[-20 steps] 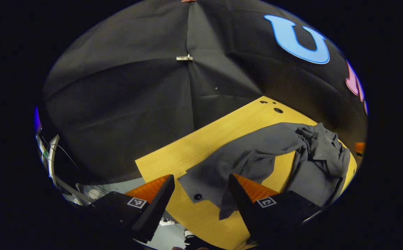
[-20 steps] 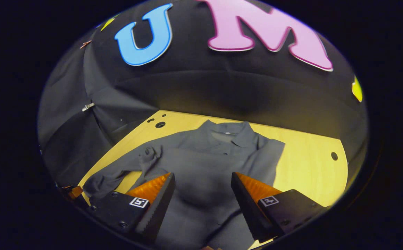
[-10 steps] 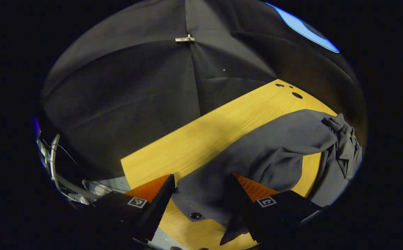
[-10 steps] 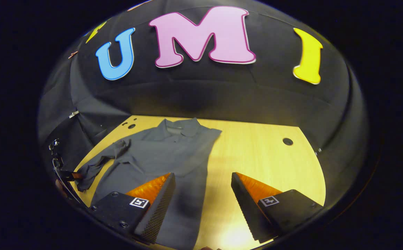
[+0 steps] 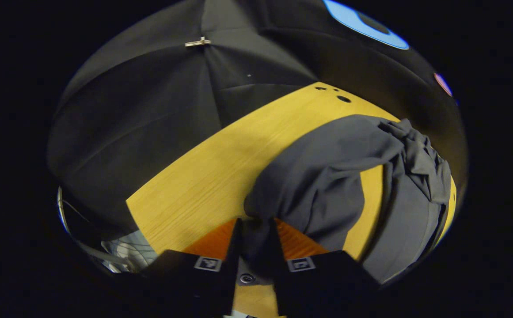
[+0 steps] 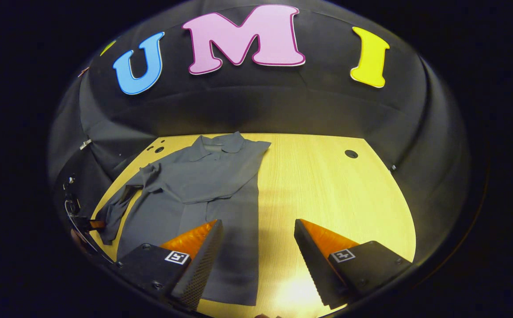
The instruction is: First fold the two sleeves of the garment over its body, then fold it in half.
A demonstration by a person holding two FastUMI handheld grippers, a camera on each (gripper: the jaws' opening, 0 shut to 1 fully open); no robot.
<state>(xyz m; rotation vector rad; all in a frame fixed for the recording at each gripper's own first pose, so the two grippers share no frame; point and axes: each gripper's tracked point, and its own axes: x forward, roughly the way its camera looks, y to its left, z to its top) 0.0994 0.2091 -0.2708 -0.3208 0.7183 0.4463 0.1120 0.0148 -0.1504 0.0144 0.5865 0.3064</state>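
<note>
Garment (image 6: 194, 185) lies on counter (image 6: 327, 185), left gripper (image 5: 256, 247) clamped on the unfolded sleeve's (image 5: 309, 190) cuff, right gripper (image 6: 258, 256) gaping empty; recommend carrying cuff low across body, keeping the fold line straight.

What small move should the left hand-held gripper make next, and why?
Probably lift the sleeve and carry it over the shirt body. The left hand-held gripper looks shut on the cuff, that sleeve lies stretched out sideways, and the other one seems already folded across.
</note>
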